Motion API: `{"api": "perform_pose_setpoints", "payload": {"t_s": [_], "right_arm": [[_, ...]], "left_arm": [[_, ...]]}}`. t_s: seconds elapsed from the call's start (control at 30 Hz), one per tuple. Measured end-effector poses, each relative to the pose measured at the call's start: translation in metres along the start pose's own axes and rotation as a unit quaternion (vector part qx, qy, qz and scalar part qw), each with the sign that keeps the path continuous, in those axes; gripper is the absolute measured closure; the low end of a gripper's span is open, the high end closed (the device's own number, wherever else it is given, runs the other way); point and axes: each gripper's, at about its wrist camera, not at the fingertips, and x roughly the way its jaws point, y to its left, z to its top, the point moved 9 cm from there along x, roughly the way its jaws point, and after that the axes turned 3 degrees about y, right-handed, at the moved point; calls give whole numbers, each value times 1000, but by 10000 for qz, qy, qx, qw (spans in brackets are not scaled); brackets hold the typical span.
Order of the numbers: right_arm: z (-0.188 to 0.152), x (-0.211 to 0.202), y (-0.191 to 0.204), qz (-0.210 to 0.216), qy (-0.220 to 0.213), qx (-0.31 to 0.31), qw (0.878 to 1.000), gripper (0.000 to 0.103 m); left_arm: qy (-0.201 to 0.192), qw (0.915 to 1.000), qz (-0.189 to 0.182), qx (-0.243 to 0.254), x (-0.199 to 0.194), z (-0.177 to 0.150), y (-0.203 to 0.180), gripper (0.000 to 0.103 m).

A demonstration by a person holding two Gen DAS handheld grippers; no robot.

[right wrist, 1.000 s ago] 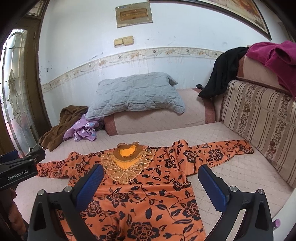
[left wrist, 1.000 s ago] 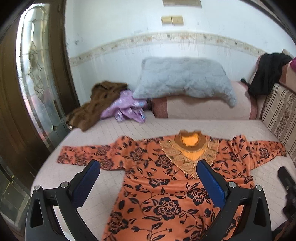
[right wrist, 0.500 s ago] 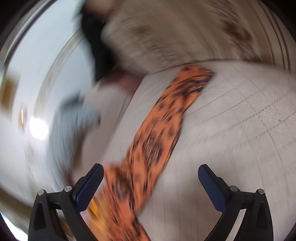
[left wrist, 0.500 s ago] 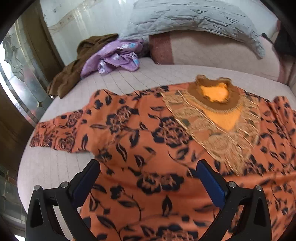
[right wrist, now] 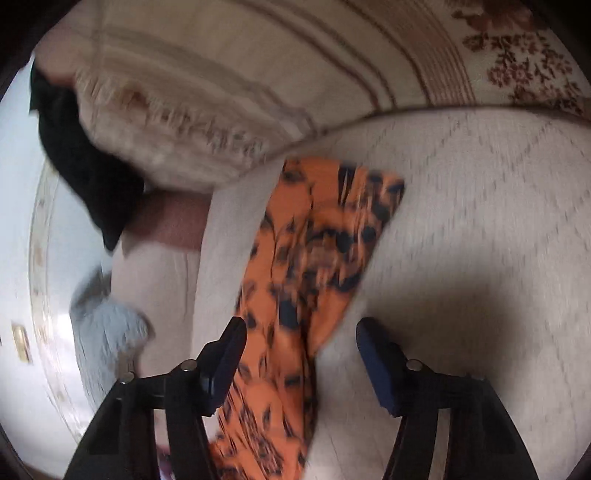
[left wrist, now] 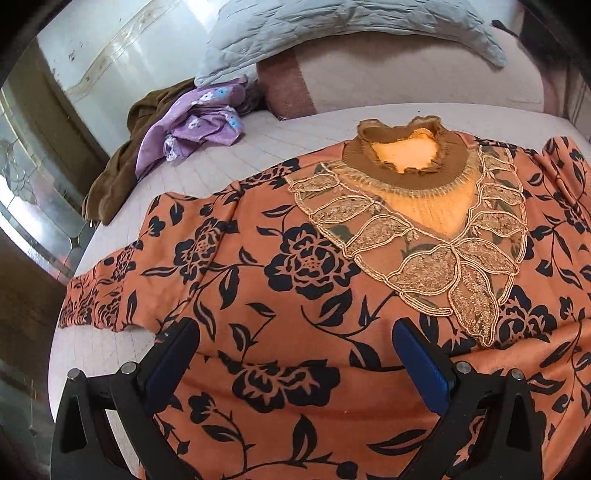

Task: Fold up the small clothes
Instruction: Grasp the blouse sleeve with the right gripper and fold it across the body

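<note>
From the left wrist camera we look down on the orange floral blouse (left wrist: 295,266), spread face up and flat on the bed (left wrist: 122,354), its embroidered neckline (left wrist: 417,229) pointing away from us toward the grey pillow (left wrist: 332,26). Our left hand-held gripper (left wrist: 291,354) hangs low over the chest of the blouse with its jaws spread wide and nothing between them; whether the blue pads (left wrist: 421,365) touch the cloth we cannot tell. The left sleeve (left wrist: 107,291) lies stretched out toward the bed's edge, unfolded. A purple garment (left wrist: 195,125) and a brown one (left wrist: 122,162) sit bunched well apart, near the wall.

From the right wrist camera, which is blurred by motion, we see the right sleeve (right wrist: 314,251) of the same blouse running forward along the bed (right wrist: 480,221), its cuff end near a striped cushion (right wrist: 258,74). Our right hand-held gripper (right wrist: 299,358) straddles the sleeve partway along, jaws set at a middling gap and not pinching the cloth.

We judge the fold has not yet begun: the garment is only laid out, and we are reaching for the first grip. Next we would need to lower the right jaws onto the sleeve, pinch it, then carry it across the body. The left one can steady the chest, so the thin fabric does not drag.
</note>
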Motion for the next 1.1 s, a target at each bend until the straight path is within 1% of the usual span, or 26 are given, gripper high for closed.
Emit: {"api": "perform_pose_setpoints", "payload": {"t_s": [0.07, 0.13, 0.17, 0.23, 0.33, 0.43, 0.53, 0.63, 0.7, 0.77, 0.87, 0.93, 0.97, 1.03, 1.07, 1.1], "right_arm": [[12, 6, -2, 6, -96, 52, 9999, 43], [22, 10, -4, -62, -205, -41, 9998, 60], [27, 12, -5, -71, -252, -85, 9996, 66], [31, 12, -10, 31, -299, -38, 9995, 92], [29, 2, -11, 261, -360, 73, 9990, 95], [18, -17, 17, 518, -447, -239, 9974, 95], [-9, -39, 59, 972, -394, -554, 9929, 95], [-56, -55, 104, 1412, -80, -838, 9864, 95], [-97, -63, 135, 1656, 206, -1103, 9798, 95], [-140, -68, 165, 1915, 488, -1356, 9708, 95], [-218, -70, 206, 2226, 1019, -1766, 9533, 95], [-276, -64, 226, 2351, 1429, -2019, 9400, 95], [-310, -60, 235, 2399, 1676, -2145, 9319, 95], [-360, -51, 242, 2451, 2064, -2273, 9196, 95], [-393, -44, 244, 2425, 2301, -2365, 9123, 95], [-414, -39, 243, 2373, 2446, -2431, 9082, 95]], "left_arm": [[20, 10000, 50, 31, 3, 0, -1, 0], [81, 10000, 43, 35, 8, 0, -4, 0], [96, 9999, 32, 33, 9, 0, -5, 0], [102, 9999, 42, 49, 10, 1, -8, 0], [24, 10000, 23, 79, 5, 3, -12, 0], [-113, 9999, 42, 45, -5, 6, -10, 0], [-235, 9997, 42, -95, -16, 12, 0, 0], [-298, 9991, 122, -263, -23, 17, 16, 0], [-276, 9987, 226, -365, -23, 18, 30, 0], [-196, 9978, 276, -567, -21, 16, 49, 0], [-121, 9954, 341, -889, -19, 13, 76, 0], [-116, 9923, 476, -1136, -17, 12, 100, 0], [-118, 9910, 524, -1226, -16, 12, 109, 0], [-90, 9875, 627, -1443, -14, 10, 129, 0], [-62, 9863, 658, -1514, -12, 9, 137, 0], [-17, 9848, 696, -1592, -11, 8, 146, 0]]}}
